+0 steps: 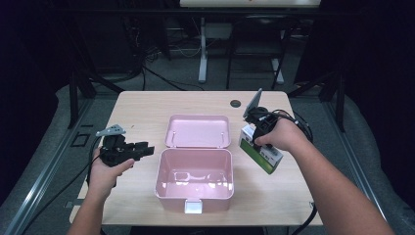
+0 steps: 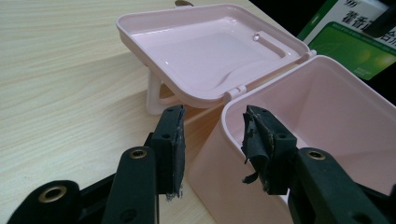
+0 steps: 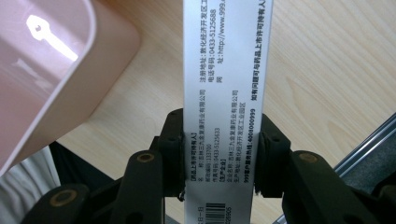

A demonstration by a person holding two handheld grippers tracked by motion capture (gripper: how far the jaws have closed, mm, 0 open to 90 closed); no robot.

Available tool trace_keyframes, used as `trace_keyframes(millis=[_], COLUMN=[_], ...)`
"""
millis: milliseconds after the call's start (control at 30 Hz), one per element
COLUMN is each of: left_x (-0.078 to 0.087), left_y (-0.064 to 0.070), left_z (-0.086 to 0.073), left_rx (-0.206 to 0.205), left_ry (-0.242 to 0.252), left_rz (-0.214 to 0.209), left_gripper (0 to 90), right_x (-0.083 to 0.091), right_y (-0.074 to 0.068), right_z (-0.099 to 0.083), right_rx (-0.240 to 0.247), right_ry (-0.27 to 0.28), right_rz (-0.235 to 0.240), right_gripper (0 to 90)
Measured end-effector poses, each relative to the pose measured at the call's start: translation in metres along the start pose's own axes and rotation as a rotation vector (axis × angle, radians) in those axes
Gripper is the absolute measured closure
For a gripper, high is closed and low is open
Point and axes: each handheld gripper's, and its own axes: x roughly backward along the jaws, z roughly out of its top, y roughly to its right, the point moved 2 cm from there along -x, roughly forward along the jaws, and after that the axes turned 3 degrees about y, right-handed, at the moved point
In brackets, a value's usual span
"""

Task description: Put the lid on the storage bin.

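Note:
A pink plastic box [image 1: 195,179] stands open in the middle of the table, its lid [image 1: 197,131] folded back behind it. My right gripper [image 1: 254,136] is shut on a green and white carton [image 1: 264,152], held tilted just right of the box. In the right gripper view the carton's white printed side [image 3: 224,84] runs up between the two pads, above the wood, with the pink box wall [image 3: 51,70] at left. My left gripper [image 1: 147,150] is open, just left of the box. Its view shows the box corner [image 2: 233,112] right ahead of the jaws and the lid [image 2: 210,51] beyond.
The light wooden table [image 1: 137,110] has bare surface on the left and at the back, with a round cable hole [image 1: 235,103] near its far edge. Dark floor, cables and table legs [image 1: 202,49] lie beyond.

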Motion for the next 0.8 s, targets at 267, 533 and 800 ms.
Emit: trace_keyframes(millis=[267,533,800], left_x=[-0.001,0.000,0.000], left_y=[0.001,0.001,0.000], left_z=[0.000,0.000,0.000], left_rx=[-0.002,0.002,0.001], left_ry=[-0.002,0.002,0.001], left_rz=[0.000,-0.001,0.000], left_gripper=[58.1,58.1,58.1], right_x=[0.027,0.047,0.058], right_y=[-0.015,-0.029,-0.038], right_z=[-0.001,0.000,0.001], right_rx=[0.043,0.075,0.098], right_ry=[0.006,0.019,0.025], right_rz=[-0.015,-0.007,-0.012], right_gripper=[61.1,61.1,61.1])
